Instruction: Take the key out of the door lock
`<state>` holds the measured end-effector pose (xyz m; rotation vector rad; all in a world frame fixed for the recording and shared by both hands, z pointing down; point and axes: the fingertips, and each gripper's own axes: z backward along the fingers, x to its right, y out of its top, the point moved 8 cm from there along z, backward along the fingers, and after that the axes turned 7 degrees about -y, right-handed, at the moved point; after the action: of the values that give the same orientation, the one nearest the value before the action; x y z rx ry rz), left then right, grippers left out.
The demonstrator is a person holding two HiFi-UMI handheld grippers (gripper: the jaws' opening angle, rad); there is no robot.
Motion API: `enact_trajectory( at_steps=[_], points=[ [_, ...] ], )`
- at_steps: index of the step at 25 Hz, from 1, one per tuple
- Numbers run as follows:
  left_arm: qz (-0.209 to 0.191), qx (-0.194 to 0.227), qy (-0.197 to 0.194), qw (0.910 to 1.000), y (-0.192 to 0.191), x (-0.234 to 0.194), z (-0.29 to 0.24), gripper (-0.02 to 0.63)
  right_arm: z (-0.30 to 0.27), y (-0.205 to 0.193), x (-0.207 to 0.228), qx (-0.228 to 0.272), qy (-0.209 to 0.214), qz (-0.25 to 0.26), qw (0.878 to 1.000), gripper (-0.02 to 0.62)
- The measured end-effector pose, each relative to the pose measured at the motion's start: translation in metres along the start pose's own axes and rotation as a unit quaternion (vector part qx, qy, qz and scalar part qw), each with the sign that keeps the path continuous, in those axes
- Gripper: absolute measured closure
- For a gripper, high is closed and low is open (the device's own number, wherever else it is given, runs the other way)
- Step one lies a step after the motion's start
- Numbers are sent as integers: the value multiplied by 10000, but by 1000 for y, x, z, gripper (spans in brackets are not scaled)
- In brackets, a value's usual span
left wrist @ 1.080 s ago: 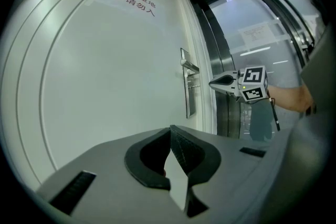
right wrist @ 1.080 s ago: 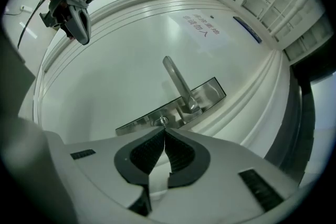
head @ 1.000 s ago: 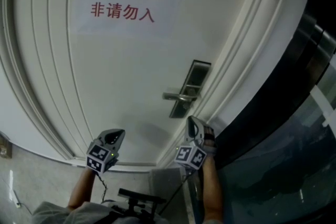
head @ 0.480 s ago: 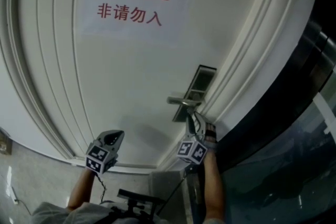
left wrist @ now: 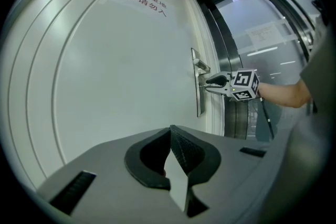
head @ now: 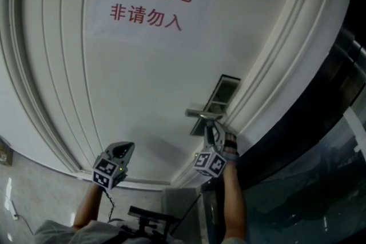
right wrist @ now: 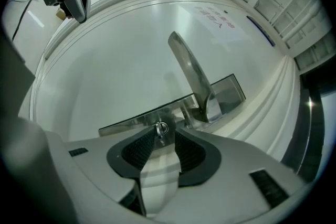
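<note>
The right hand-held gripper point(right wrist: 164, 138) has just been spreading its jaws and stands wide. The key point(right wrist: 161, 127) sits between the tips, ungripped, seated in the lock plate point(right wrist: 126, 122) at the door's point(head: 143, 83) right edge, below the lever handle point(right wrist: 191, 73). I'd close squarely on the key's head, then draw straight back. The left hand-held gripper point(left wrist: 170, 131) hangs back, closed and empty. Higher up, a sign point(head: 150, 4) reads 库房重地 非请勿入 in red.

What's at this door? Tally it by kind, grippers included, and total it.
White panelled door: 1
Paper sign with red print: 1
Silver lever handle: 1
Steel lock plate: 1
Small metal key: 1
Handheld two-jaw grippers: 2, left gripper and right gripper
Total: 7
</note>
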<state>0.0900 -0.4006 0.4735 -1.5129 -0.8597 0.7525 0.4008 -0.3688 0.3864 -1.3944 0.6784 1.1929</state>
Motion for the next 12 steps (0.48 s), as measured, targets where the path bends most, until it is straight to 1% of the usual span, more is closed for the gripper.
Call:
enact_trajectory(
  at_steps=[10,12],
  points=[
    [38,-13,45,10000,0,-2,0,601,-4,1,0,-25,70,246,9997,465],
    [52,-3,54,10000,0,-2,0,601,-4,1,0,-43,29,321,9995,497]
  ],
)
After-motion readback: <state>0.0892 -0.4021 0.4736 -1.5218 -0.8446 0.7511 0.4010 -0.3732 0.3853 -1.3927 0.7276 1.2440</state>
